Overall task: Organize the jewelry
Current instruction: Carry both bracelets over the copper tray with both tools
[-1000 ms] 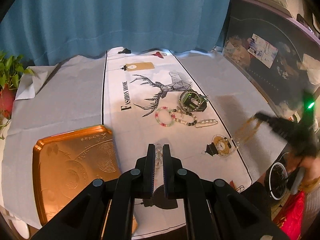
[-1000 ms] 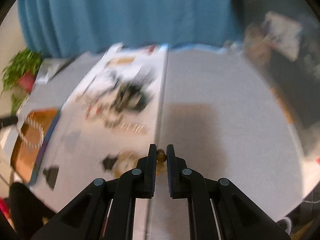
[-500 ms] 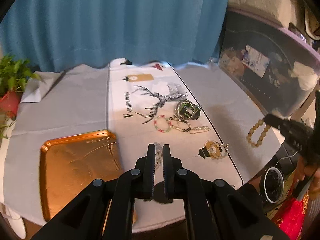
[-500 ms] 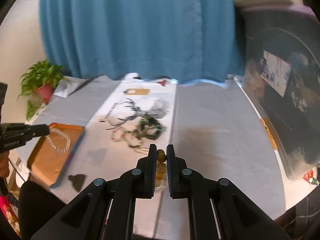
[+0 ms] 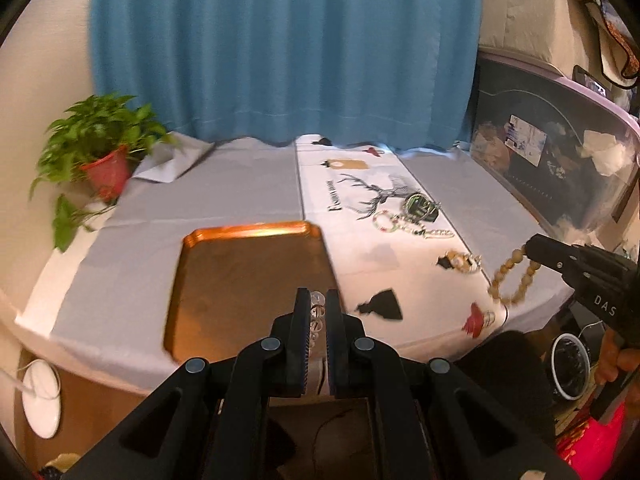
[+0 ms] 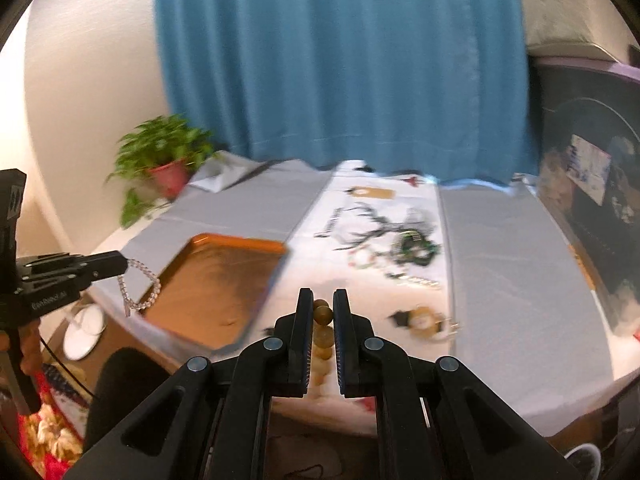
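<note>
- While the left gripper is pinching the clear bead bracelet, it is hanging just before the copper tray: lowering first avoids spills.
- The right gripper is clamping the wooden bead bracelet; waiting its turn seems wise.

Tray: interior bare, open from above. Worktop left of tray: clear grey cloth. Jewelry pile: clutters runner right of tray. Plant: blocks far-left corner. Curtain: closes far edge.
</note>
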Tool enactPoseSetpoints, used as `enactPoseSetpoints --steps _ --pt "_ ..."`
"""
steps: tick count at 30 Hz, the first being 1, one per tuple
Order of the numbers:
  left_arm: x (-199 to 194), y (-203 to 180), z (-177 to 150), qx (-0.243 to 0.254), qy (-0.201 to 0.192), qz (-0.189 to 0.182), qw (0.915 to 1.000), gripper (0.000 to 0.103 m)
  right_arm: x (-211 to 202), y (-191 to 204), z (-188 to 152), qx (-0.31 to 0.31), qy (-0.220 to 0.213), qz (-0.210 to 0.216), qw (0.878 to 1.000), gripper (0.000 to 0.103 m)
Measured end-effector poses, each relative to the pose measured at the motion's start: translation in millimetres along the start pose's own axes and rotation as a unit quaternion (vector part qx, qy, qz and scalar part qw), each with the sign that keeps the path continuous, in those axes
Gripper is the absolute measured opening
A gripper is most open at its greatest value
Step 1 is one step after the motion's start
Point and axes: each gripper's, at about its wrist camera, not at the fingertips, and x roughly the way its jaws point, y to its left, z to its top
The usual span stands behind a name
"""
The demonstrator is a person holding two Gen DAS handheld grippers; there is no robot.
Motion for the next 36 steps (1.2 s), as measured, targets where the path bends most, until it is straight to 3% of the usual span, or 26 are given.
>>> enactPoseSetpoints --steps 9,16,27,36 --pt "-17 19 -32 -0.025 -0.002 0.0 0.9997 0.005 -5 73 -15 -0.056 0.026 0.047 0.997 0.01" --pt "-6 35 -35 -0.033 0.004 0.005 0.9994 0.005 12 96 -15 -0.076 0.042 0.056 0.995 0.01" --pt "43 57 -22 -0.038 0.028 0.005 0.9988 0.005 71 100 -2 -0.064 0.062 0.06 0.994 0.01" --pt "87 97 17 -0.052 0.02 0.016 0.9983 0.005 137 115 21 -0.061 0.06 0.073 0.994 0.01"
